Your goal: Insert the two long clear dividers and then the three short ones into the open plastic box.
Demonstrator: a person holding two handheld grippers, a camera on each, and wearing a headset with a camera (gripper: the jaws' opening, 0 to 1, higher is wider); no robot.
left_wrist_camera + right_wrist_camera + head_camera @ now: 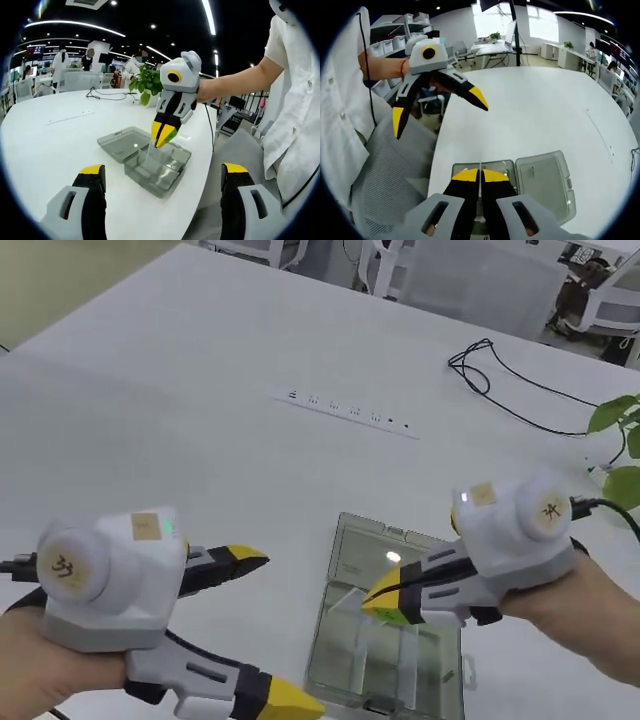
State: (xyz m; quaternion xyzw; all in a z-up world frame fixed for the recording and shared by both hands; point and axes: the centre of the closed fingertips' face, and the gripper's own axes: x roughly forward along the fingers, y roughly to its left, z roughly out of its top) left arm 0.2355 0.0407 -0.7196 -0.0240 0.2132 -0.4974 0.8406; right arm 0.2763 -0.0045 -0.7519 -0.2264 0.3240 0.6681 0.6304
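The clear plastic box [330,640] lies open near the table's front edge, its lid [395,545] folded flat on the far side. Clear dividers stand inside it. My right gripper [380,605] hovers over the box's base, shut on a thin clear divider [352,612] that hangs down into the box. In the right gripper view the divider shows edge-on between the closed jaws [480,172], above the box [507,167]. My left gripper [278,630] is open and holds nothing, left of the box. The left gripper view shows the right gripper [162,137] over the box [172,167].
A white power strip [345,412] lies in the middle of the table. A black cable [500,380] loops at the back right, beside a green plant [620,440]. A grey mesh chair [385,175] stands by the table's near edge.
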